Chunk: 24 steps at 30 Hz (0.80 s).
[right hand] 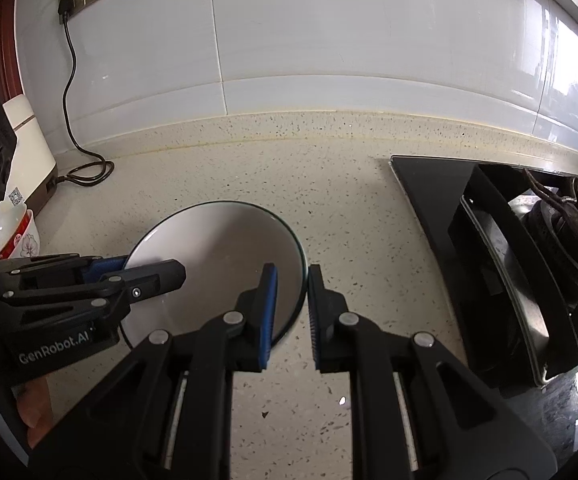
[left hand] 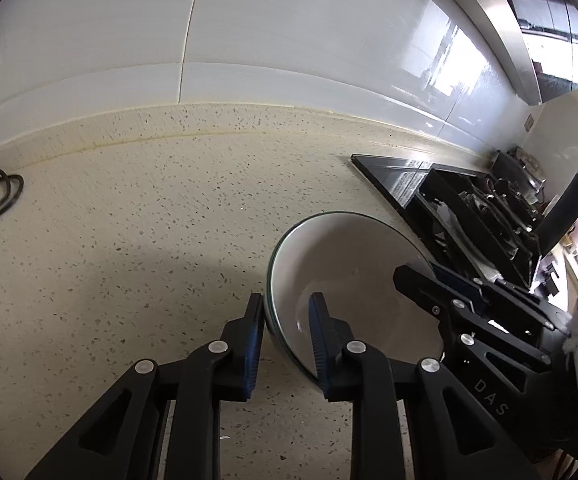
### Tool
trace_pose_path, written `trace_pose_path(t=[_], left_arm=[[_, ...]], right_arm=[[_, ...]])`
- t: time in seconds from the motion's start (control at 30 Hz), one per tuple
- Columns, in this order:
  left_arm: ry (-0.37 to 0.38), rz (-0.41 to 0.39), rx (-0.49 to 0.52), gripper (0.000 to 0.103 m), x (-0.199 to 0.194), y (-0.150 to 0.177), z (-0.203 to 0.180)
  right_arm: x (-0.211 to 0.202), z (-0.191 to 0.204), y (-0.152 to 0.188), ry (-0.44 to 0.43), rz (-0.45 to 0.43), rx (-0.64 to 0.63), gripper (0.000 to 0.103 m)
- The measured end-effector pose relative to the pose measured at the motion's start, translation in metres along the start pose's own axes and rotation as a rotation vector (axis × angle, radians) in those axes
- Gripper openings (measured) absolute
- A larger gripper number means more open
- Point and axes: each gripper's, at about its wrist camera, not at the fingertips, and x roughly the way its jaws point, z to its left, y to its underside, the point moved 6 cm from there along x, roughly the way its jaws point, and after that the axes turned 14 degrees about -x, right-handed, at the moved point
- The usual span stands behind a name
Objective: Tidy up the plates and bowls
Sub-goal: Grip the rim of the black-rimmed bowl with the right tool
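Observation:
A white bowl with a dark green rim [left hand: 353, 264] [right hand: 225, 248] rests on the speckled beige counter. My left gripper [left hand: 287, 340] straddles the bowl's left rim, one finger outside, one inside, with a small gap to the rim. My right gripper [right hand: 292, 312] straddles the bowl's right rim the same way, jaws a little apart. Each gripper shows in the other's view: the right one [left hand: 429, 284] and the left one [right hand: 145, 276].
A black gas hob [right hand: 529, 260] [left hand: 469, 216] lies to the right. A white appliance [right hand: 25, 152] with a black cable [right hand: 85, 168] plugged into a wall socket stands at the left, with a floral bowl [right hand: 25, 236] in front of it. The tiled wall [left hand: 249, 40] rises behind.

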Motion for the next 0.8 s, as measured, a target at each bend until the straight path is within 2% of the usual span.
trace_pose_path(t=[0.13,0.3,0.8], left_arm=[[-0.035,-0.022,0.022,0.023,-0.002,0.001,0.000],[-0.048,-0.030,0.021,0.022,-0.004,0.000,0.003],[-0.088,-0.072,0.028,0.016,-0.012,-0.003,0.003]], right_arm=[[0.001,0.001,0.000,-0.009,-0.003,-0.001,0.017],[0.001,0.001,0.000,-0.041,-0.006,0.017,0.017],[0.002,0.004,0.000,-0.069,-0.016,0.030,0.017]])
